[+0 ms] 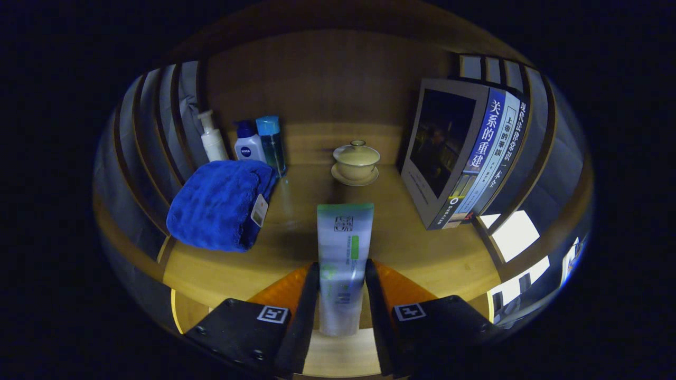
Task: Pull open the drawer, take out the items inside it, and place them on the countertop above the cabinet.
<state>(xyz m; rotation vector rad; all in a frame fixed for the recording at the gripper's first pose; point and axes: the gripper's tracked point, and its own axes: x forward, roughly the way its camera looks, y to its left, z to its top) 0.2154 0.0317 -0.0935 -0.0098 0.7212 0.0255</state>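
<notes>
A white and green tube [344,248] stands between my fingers, its flat end pointing away from me over the wooden countertop [422,253]. My gripper [342,274] is shut on the tube, with a finger pressing each side of its lower part. Left of the tube a folded blue towel [219,203] lies on the countertop. Whether the tube touches the wood I cannot tell.
Beyond the tube sits a lidded pale cup on a saucer [356,162]. A white pump bottle [212,138], a white and blue bottle [248,142] and a light blue box [271,142] stand behind the towel. Several books [465,153] lean at the right. Slatted walls close both sides.
</notes>
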